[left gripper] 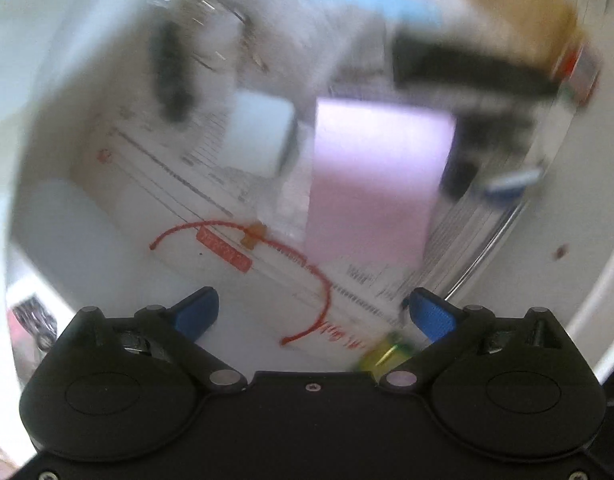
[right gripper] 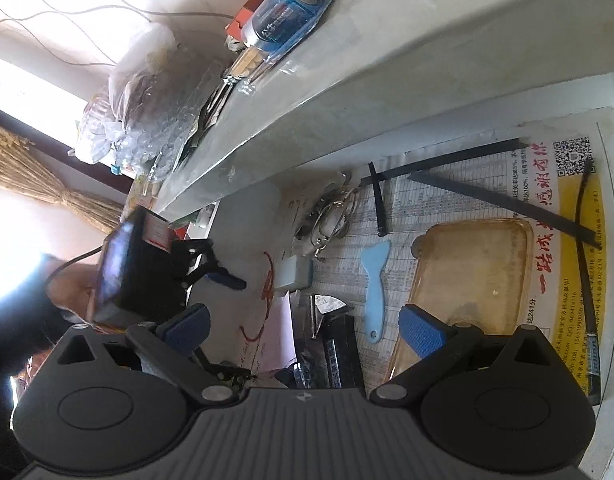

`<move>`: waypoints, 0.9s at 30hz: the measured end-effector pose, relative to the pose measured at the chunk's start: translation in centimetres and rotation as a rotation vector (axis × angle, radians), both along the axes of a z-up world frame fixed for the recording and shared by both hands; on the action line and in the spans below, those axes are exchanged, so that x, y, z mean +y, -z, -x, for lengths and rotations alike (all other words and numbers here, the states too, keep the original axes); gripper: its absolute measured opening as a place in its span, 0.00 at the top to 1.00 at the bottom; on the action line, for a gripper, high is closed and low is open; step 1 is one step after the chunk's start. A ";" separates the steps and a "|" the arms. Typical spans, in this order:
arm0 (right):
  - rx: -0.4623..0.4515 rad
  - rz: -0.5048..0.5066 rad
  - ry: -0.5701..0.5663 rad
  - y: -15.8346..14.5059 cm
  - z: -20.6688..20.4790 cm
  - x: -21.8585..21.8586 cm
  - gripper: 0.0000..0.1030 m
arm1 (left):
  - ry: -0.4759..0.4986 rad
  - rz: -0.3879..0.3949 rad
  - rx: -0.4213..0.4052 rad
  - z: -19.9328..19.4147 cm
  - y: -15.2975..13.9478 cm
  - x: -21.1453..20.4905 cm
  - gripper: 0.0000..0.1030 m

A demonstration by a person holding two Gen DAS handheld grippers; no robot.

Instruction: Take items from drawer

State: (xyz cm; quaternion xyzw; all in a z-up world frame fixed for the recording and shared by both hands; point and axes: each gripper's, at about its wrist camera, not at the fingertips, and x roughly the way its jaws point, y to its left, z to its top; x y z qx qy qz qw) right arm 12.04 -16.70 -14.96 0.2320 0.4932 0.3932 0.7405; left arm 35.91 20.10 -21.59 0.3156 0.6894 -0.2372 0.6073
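Blue scraper between spread jaws

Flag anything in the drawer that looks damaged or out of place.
The clear phone case looks yellowed with age. Black strips lie crossed at odd angles on the newspaper lining. Nothing looks spilled. The left wrist view is too blurred to judge.

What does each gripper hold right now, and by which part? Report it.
Nothing. The left gripper is open above the drawer's papers, its fingers bare. The right gripper is open too, over the blue plastic scraper, touching nothing.
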 end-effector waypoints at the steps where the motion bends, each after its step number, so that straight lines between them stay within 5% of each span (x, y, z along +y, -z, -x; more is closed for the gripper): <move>1: -0.007 -0.003 -0.002 -0.1 0.1 0.0 0.00 | -0.027 0.036 -0.040 0.9 -0.4 0.9 0.00; 5: -0.070 -0.005 -0.002 -0.7 0.6 0.1 0.00 | -0.180 0.189 -0.194 5.5 -6.1 -2.8 0.00; 11: -0.172 0.130 -0.068 -2.0 1.7 2.0 0.00 | -0.423 0.414 -0.404 12.1 -15.2 -9.5 0.00; 16: -0.297 0.267 -0.273 -3.8 3.9 5.9 0.00 | -0.670 0.601 -0.546 12.5 -17.2 -6.9 0.00; 20: -0.597 0.369 -0.541 -5.7 7.0 10.1 0.00 | -0.892 0.809 -0.606 12.5 -17.7 -3.1 0.00; 25: -0.913 0.482 -0.806 -6.2 8.3 15.3 0.02 | -0.983 0.814 -0.678 12.4 -17.2 -1.1 0.00; 27: -0.886 0.489 -0.908 -5.5 7.5 17.5 0.07 | -1.024 0.810 -0.685 11.9 -16.3 0.7 0.00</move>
